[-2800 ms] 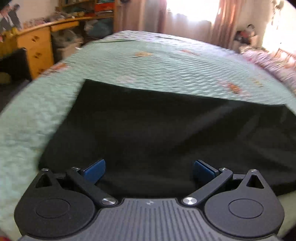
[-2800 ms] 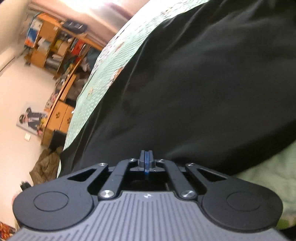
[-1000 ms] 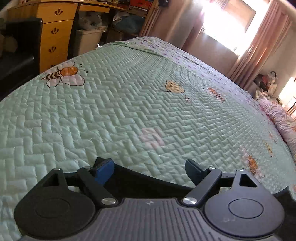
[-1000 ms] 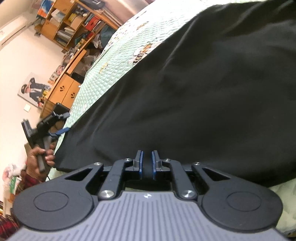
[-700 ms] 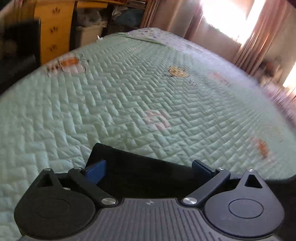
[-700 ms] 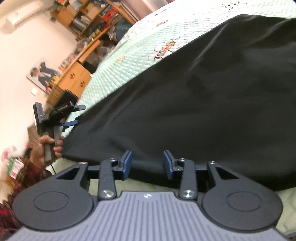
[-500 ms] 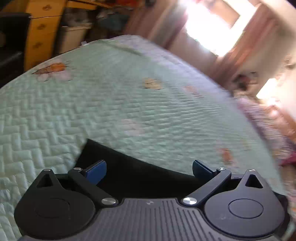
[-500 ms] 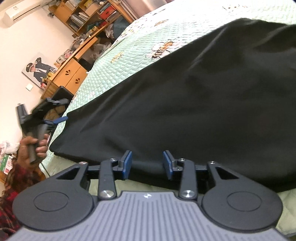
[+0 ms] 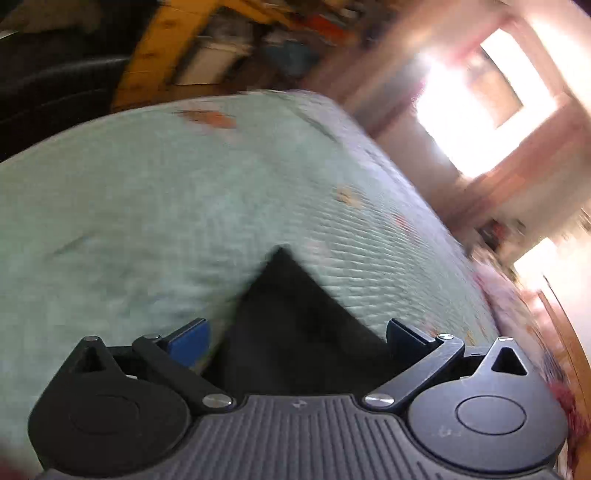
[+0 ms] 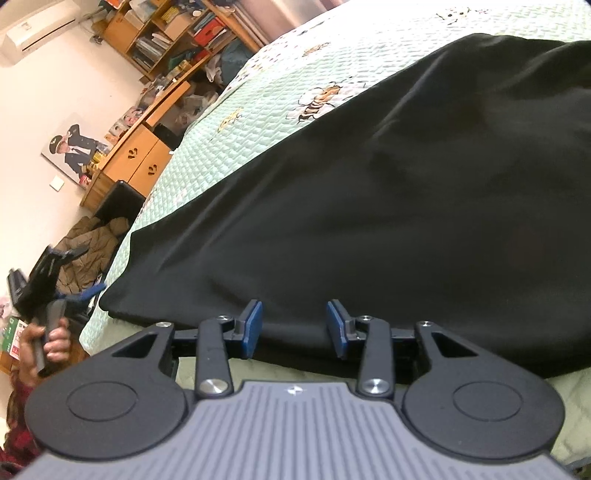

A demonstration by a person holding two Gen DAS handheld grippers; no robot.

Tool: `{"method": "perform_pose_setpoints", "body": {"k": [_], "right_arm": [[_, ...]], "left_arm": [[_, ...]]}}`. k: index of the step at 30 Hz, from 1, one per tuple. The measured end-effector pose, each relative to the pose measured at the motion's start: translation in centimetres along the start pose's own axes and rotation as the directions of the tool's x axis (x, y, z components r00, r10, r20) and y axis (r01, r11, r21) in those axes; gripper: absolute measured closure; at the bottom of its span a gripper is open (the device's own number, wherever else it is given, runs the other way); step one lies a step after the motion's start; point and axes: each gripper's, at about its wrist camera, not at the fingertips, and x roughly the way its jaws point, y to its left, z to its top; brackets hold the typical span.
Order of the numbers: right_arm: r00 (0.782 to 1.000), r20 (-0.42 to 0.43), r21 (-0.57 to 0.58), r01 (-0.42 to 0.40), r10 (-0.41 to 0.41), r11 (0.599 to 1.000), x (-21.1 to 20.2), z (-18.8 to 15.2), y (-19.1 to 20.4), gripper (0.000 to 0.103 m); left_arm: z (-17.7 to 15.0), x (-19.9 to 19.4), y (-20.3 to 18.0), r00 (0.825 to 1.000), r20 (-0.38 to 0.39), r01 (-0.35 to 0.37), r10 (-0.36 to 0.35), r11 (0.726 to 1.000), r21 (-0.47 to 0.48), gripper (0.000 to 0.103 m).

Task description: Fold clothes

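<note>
A black garment [image 10: 406, 192] lies spread flat on the mint-green quilted bed [image 10: 280, 92]. My right gripper [image 10: 295, 328] is open at the garment's near edge, and the cloth lies between its blue pads [image 10: 253, 326] without being pinched. My left gripper [image 9: 295, 332] is wide open just short of the garment's left corner [image 9: 291, 295], which points up between its fingers, untouched. In the right wrist view, a hand [image 10: 51, 339] holds the left gripper [image 10: 85, 271] off the bed's left edge, clear of that corner. The left wrist view is blurred.
Wooden drawers [image 10: 144, 158] and cluttered shelves [image 10: 166, 33] line the wall beyond the bed. A black seat [image 10: 118, 201] and a brown jacket [image 10: 88, 243] lie beside its left edge. A bright curtained window [image 9: 480, 96] faces the far end, with pink bedding [image 9: 517, 306] at the right.
My right gripper's jaws have parted and let go of the garment's near edge. My left gripper has drawn back off the left corner, away from the bed's edge, and rolled.
</note>
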Motion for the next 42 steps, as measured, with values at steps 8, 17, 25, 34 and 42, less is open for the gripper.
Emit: {"method": "perform_pose_setpoints", "body": {"k": [8,17,25,34,42], "right_arm": [[1.0,0.008,0.009,-0.016,0.016,1.0,0.5,-0.1,-0.2,0.06],[0.999,0.014,0.011,-0.033,0.033,0.999,0.5,-0.3,-0.5,0.059],[0.999,0.018,0.015,-0.044,0.044,0.999,0.4,-0.4,-0.7,0.059],[0.999,0.012,0.016,-0.046,0.046,0.999,0.4,-0.3,-0.8,0.059],[0.998,0.017,0.03,-0.063,0.063,0.998,0.3,-0.5,-1.0,0.059]], "left_arm": [[-4.3,-0.9,3.9,1.0,0.026,0.0,0.007,0.967,-0.256,0.001],[-5.1,2.4,5.7,0.991,0.048,0.131,-0.122,0.915,-0.382,0.001],[-5.4,4.7,4.6,0.987,0.076,0.161,-0.143,0.912,-0.377,0.001],[-5.4,8.1,1.6,0.973,0.144,0.224,-0.183,0.904,-0.365,0.001],[-6.3,8.4,-0.7,0.983,0.168,0.116,-0.072,0.956,-0.269,0.009]]}}
